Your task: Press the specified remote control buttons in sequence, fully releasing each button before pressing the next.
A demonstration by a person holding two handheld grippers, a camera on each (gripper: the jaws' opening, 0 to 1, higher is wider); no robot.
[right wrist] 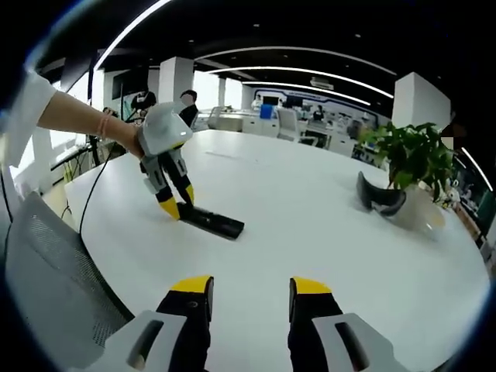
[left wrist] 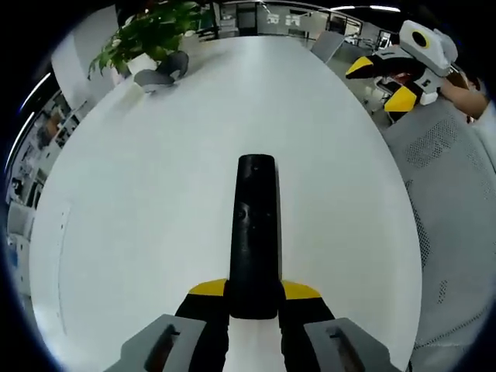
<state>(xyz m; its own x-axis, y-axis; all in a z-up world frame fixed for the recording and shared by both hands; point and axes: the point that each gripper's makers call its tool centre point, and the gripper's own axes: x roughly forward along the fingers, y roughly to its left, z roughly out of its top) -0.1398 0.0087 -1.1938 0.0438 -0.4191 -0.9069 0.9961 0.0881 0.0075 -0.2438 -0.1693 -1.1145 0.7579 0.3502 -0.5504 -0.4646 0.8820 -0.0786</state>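
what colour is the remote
Black; the remote shows best in the left gripper view.

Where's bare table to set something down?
Most of the white table is bare: the wide stretch between the remote and the potted plant. Crowded spots: near the plant with its dark curved object, and where the left gripper clamps the remote.

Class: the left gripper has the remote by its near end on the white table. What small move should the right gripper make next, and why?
Probably bring the right gripper in over the remote. The left gripper already clamps the remote's end on the table, while the right one hangs open and well away from it, so no button can be pressed yet.
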